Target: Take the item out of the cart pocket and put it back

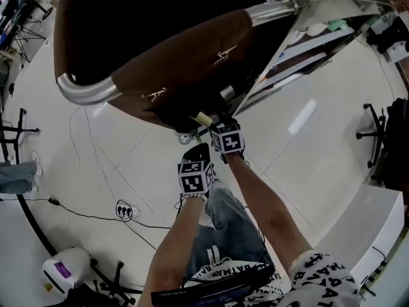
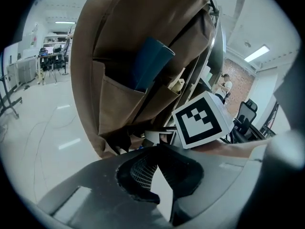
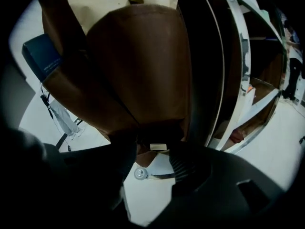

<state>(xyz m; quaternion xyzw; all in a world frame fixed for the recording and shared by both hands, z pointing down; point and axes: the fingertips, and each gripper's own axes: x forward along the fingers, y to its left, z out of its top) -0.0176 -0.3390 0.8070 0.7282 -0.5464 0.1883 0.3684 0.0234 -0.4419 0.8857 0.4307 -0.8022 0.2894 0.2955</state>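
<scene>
The cart's brown fabric pockets (image 1: 185, 56) hang below its chrome handle (image 1: 83, 91). A dark blue item (image 2: 150, 63) stands in one pocket (image 2: 119, 99), and cream paper (image 3: 97, 1) sticks out of another. My right gripper (image 1: 214, 123) reaches under the pocket's bottom edge (image 3: 143, 80). It is open (image 3: 155, 154), with a small cream piece (image 3: 157, 147) lying between its fingertips. That cream piece (image 1: 203, 118) pokes out by the gripper in the head view. My left gripper (image 1: 198, 149) hangs back below it, shut (image 2: 157, 151) and empty, with the right gripper's marker cube (image 2: 202, 120) just ahead.
A caster wheel (image 3: 139, 174) sits under the cart. On the floor lie a power strip (image 1: 124, 210) and thin cables. A white machine (image 1: 64, 267) stands at the lower left, a chair base (image 1: 377, 133) and a white bench (image 1: 377, 222) at the right.
</scene>
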